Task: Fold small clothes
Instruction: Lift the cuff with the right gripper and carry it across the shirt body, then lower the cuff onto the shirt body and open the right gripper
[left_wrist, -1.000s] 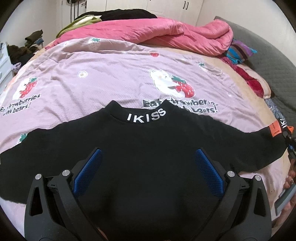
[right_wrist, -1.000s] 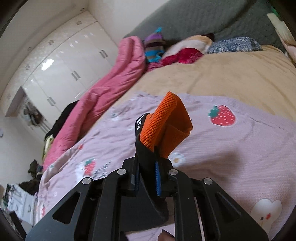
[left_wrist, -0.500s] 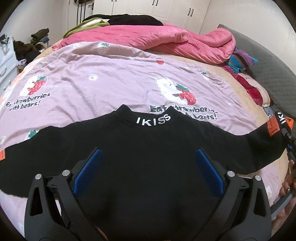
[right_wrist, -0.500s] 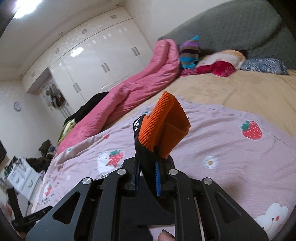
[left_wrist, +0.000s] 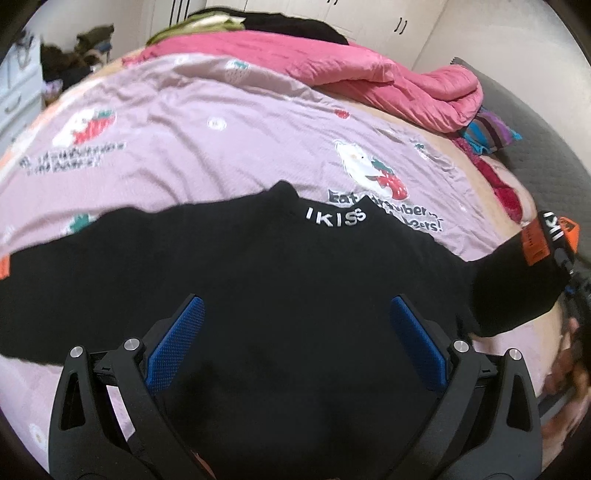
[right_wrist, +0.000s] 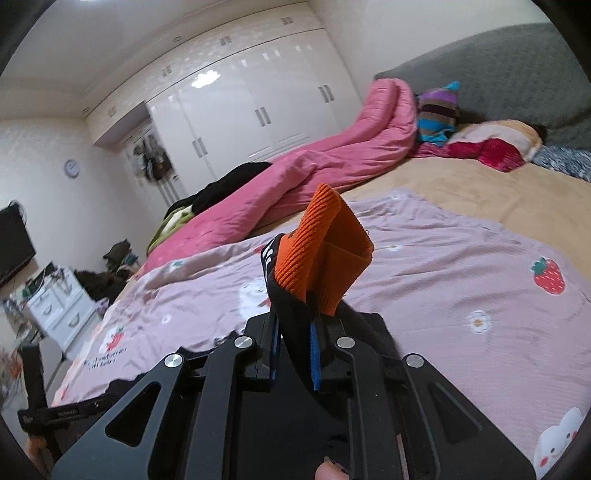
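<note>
**Inspector A:** Two grippers on record. What differs from the frame half a second back?

**Inspector B:** In the left wrist view the black sweater (left_wrist: 258, 280) has shifted toward the right of the frame; its "IKISS" collar now sits right of centre and the picture is blurred. The left gripper (left_wrist: 295, 339) remains released, blue fingers (left_wrist: 177, 343) spread wide above the sweater's body, nothing between them. In the right wrist view the horizon has dropped: more of the white wardrobe (right_wrist: 236, 96) and wall shows than before.

**Inspector A:** And the right gripper?

**Inspector B:** The right gripper (right_wrist: 293, 354) stays clenched on the sweater's sleeve, black cloth pinched between the fingers, with the orange cuff (right_wrist: 321, 251) standing folded above the tips. In the left wrist view that same sleeve end, bearing an orange patch, is at the right edge of the frame, lifted.

**Inspector A:** Condition and location of the garment?

**Inspector B:** It lies spread on the lilac strawberry-print sheet (left_wrist: 221, 140) on the bed, collar toward the top of the frame, both sleeves stretched outward. The other sleeve reaches the left edge, an orange bit showing there. Black throughout, white lettering on the collar.

**Inspector A:** Surroundings?

**Inspector B:** A pink quilt (left_wrist: 369, 77) is bunched along the upper part of the frame; a striped cloth (right_wrist: 437, 110) sits beside it against the grey headboard (right_wrist: 498, 70).
</note>
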